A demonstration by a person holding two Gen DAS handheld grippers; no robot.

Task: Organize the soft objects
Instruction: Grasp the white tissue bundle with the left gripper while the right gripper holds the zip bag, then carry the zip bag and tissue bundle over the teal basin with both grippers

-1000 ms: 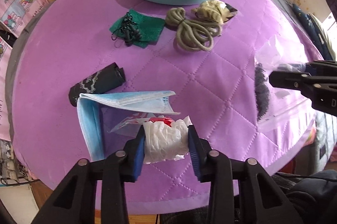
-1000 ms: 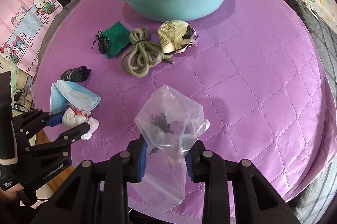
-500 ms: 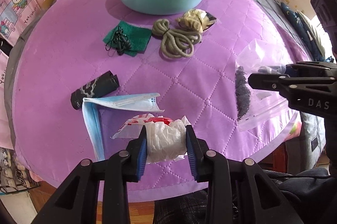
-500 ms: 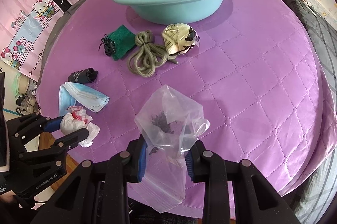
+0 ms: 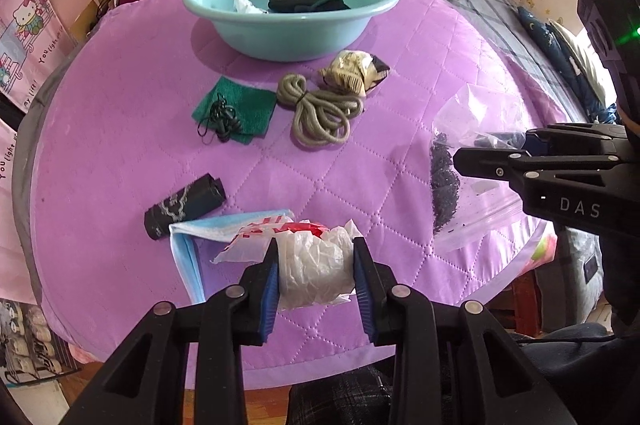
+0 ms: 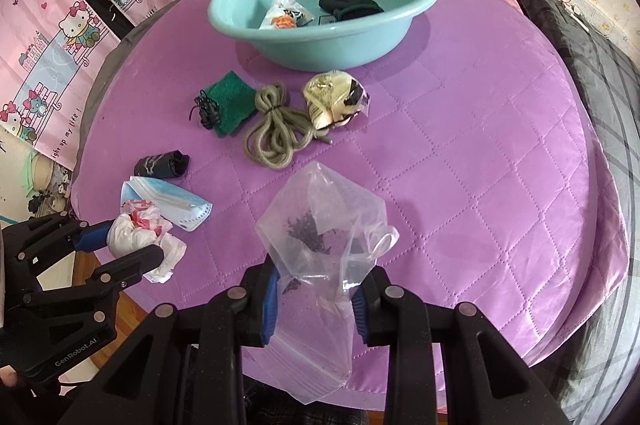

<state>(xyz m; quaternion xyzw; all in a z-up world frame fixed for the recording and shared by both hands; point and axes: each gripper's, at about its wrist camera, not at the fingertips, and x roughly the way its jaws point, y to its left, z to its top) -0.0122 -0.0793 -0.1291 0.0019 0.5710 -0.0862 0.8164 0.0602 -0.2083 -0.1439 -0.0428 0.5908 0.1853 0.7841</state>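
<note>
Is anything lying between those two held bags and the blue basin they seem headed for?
Nothing blocks the way through the air. Left tongs grip a white bag, right tongs a clear bag. On the cloth before the basin lie a rope, a green cloth and a packet, low enough to pass over.

Blue mask (image 5: 188,249) partly behind crumpled bag (image 5: 316,269).

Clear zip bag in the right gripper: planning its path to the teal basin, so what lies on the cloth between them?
In the right wrist view, the coiled olive rope and a crumpled gold packet lie between the clear zip bag and the teal basin.
</note>
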